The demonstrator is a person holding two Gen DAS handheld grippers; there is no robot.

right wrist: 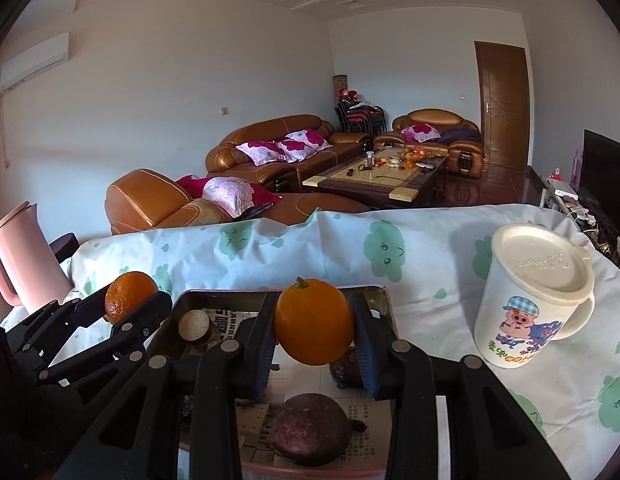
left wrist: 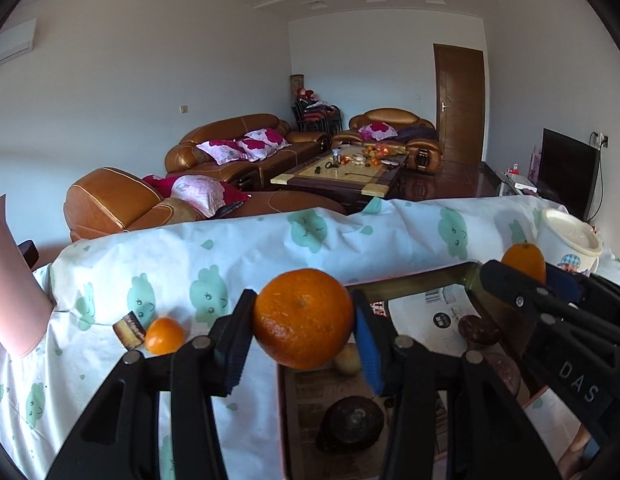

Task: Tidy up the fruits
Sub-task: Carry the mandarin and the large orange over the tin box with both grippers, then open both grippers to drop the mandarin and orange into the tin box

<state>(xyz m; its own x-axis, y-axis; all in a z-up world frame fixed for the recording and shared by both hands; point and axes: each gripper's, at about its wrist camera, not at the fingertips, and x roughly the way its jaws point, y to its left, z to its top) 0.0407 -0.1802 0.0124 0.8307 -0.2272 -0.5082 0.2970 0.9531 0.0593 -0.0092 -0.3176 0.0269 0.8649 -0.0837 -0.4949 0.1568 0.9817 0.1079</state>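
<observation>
My left gripper (left wrist: 304,322) is shut on a wrinkled mandarin (left wrist: 303,317), held above the near left edge of a metal tray (left wrist: 413,280). It shows again in the right wrist view as the left gripper (right wrist: 128,300) with its mandarin (right wrist: 130,295). My right gripper (right wrist: 313,326) is shut on a smooth orange (right wrist: 313,322) with a stem, held over the tray (right wrist: 383,304). In the left wrist view the right gripper (left wrist: 525,270) holds that orange (left wrist: 523,261). Dark purple passion fruits (right wrist: 308,426) lie in the tray on newspaper. A small orange (left wrist: 164,335) rests on the cloth.
A cartoon-print mug with a lid (right wrist: 533,296) stands on the cloth at the right. A pink kettle (right wrist: 24,256) is at the left. A small layered cake piece (left wrist: 129,330) lies beside the small orange. Sofas and a coffee table fill the room beyond.
</observation>
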